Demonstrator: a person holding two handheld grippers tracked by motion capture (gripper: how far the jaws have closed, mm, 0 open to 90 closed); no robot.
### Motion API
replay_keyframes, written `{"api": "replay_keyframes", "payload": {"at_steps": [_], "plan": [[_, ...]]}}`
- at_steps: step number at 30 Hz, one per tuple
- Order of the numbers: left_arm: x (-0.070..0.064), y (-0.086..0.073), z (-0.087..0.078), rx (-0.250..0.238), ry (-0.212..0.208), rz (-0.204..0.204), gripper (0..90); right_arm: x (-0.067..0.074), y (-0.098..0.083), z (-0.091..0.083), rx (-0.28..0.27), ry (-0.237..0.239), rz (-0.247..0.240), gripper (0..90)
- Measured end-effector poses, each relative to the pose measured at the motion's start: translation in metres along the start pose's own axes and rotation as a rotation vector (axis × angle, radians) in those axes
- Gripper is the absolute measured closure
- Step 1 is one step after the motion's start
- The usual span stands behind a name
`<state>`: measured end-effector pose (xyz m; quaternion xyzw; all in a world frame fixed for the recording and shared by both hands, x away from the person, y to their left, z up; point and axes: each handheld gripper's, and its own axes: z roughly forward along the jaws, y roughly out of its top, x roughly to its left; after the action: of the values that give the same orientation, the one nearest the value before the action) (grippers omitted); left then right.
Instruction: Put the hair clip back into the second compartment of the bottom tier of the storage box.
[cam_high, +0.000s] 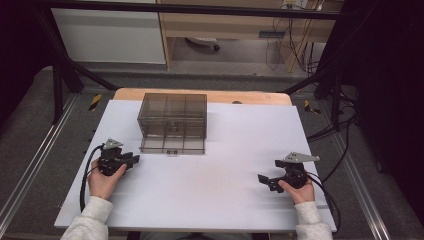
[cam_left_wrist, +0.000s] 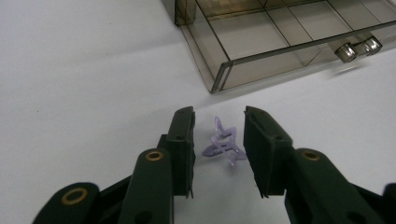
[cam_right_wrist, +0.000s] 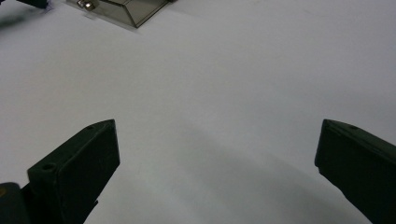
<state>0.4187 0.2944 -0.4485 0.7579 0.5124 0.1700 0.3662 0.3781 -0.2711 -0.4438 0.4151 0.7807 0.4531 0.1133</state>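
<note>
At lower left of the high view, the left gripper (cam_high: 134, 159) lies low on the table (cam_high: 210, 190), jaws spread either side of a purple star (cam_left_wrist: 223, 143), not touching it. At lower right, the right gripper (cam_high: 263, 181) rests level, jaws wide apart.

- White bench (cam_high: 210, 190) with a pale wooden edge (cam_high: 200, 95) at its far side.
- Grey floor (cam_high: 30, 125) around it, crossed by metal rails (cam_high: 30, 170).
- Black frame bars (cam_high: 60, 75) at both sides.
- Behind: white cabinet (cam_high: 110, 35), wooden desk (cam_high: 225, 25), hanging cables (cam_high: 295, 45).
- Dark margins left and right.
</note>
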Motion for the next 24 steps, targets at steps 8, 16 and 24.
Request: {"api": "replay_keyframes", "payload": {"at_steps": [8,16,24], "plan": [[-0.0022,0.0004,0.0003,-0.002,0.007,-0.003,68.4,0.0002,0.0000,0.0001,0.000,0.001,0.002,0.5],[-0.0024,0.0002,0.0007,0.002,0.014,-0.008,74.7,0.0003,0.0000,0.0002,0.000,0.002,0.003,0.5],[-0.0031,0.0004,0.0001,0.001,0.019,-0.007,80.9,0.0004,-0.0001,0.0007,0.001,0.003,0.001,0.5]]}}
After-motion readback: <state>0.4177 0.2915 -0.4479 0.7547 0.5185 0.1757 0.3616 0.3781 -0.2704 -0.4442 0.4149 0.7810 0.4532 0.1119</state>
